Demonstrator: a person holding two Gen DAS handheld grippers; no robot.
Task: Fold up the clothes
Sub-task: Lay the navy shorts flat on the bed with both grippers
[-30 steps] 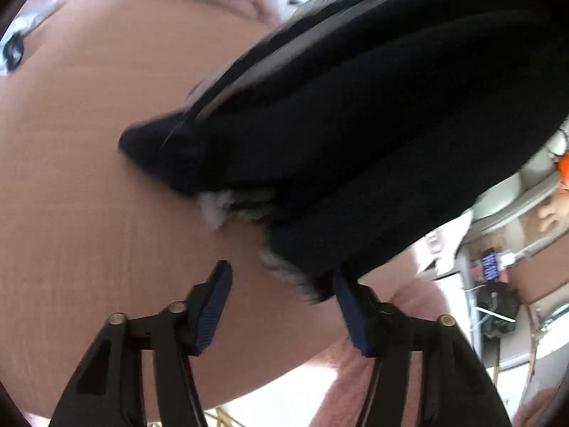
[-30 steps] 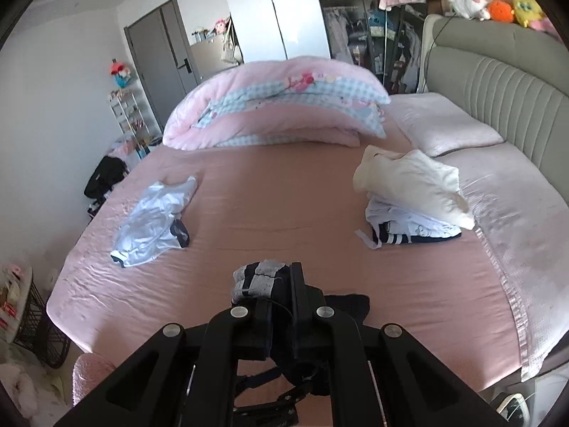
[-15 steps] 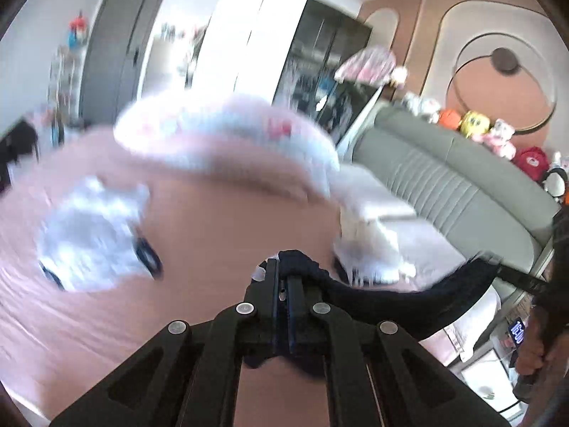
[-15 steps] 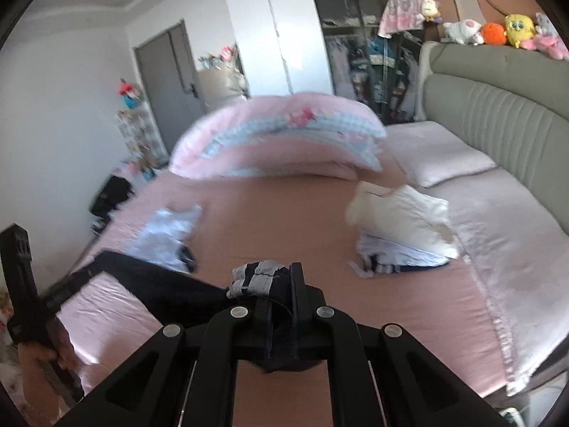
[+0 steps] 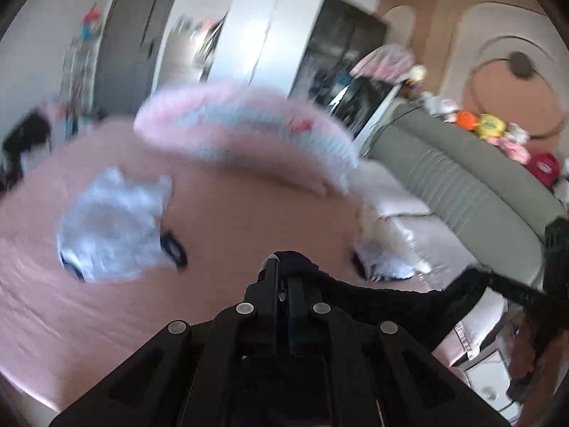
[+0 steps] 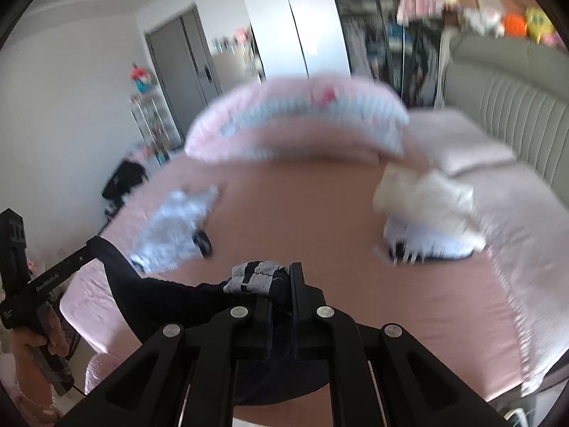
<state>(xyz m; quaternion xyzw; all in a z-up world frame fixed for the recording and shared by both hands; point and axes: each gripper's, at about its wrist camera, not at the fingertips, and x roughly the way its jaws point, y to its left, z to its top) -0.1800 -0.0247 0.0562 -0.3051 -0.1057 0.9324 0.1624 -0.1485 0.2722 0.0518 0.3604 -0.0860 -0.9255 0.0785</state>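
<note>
Dark cloth — a garment [image 6: 149,295] — hangs stretched above the pink bed [image 6: 320,220], each end clamped in the shut jaws of the left gripper [image 5: 281,274] and right gripper [image 6: 281,281]. Held taut like that — likely to spread it flat for folding.

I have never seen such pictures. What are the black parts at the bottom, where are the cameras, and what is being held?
A person holds a hand tool with a two-finger claw in each hand; each carries a camera looking along its fingers. The left claw and right claw are both shut on one dark garment, stretched between them above a pink bed. On the bed lie a crumpled light blue garment, a pile of folded clothes and a rolled pink quilt.
</note>
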